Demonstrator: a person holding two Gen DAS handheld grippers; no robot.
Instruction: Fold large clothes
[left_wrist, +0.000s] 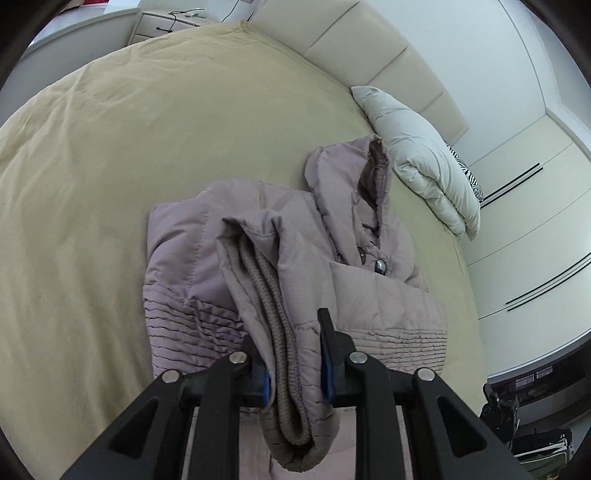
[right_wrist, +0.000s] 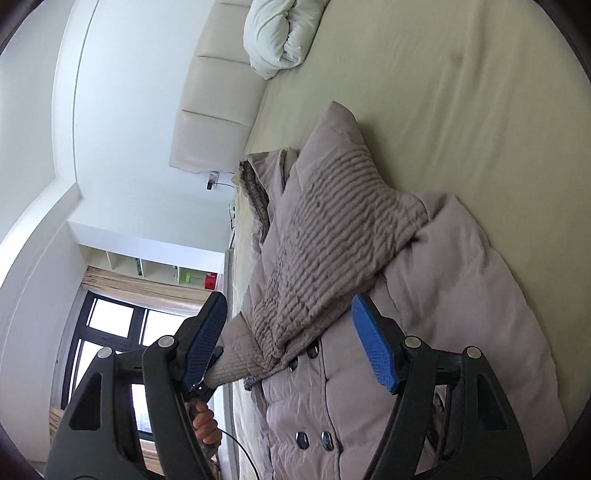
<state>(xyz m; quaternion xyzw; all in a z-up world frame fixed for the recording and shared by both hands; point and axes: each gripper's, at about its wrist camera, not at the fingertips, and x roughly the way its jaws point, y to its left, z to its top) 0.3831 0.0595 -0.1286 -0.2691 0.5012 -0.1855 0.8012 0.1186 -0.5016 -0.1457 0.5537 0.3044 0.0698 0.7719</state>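
Left wrist view: the left gripper (left_wrist: 295, 354) was closed on a sleeve cuff (left_wrist: 284, 369) of a mauve padded coat (left_wrist: 221, 266), its blue pads pinching the ribbed knit lining and outer shell together. The coat lay on a beige bed (left_wrist: 129, 147), near and right of centre, with the sleeve lifted across the body toward the camera, apparently to carry it inward for a fold. The collar (left_wrist: 373, 177) pointed to the far right, toward a pale pillow (left_wrist: 417, 155) by the padded headboard (left_wrist: 369, 48); the coat's long axis ran from the near gripper out to that collar. Two dark buttons (left_wrist: 380, 266) showed on the front panel. White wardrobe doors (left_wrist: 524, 229) stood at far right.

Right wrist view: the right gripper (right_wrist: 288, 343) hung wide open over the coat's buttoned front, its fingers (right_wrist: 373, 343) straddling the fabric and holding nothing, seemingly poised to steady or take the garment. The smocked sleeve (right_wrist: 332, 236) lay diagonally over the body, its end drawn to the near left, where the other gripper's tips and a bare hand (right_wrist: 205, 424) could be made out. Here the coat ran from the near edge away toward the headboard, collar at the far end. A window (right_wrist: 110, 332) lit the room at near left.
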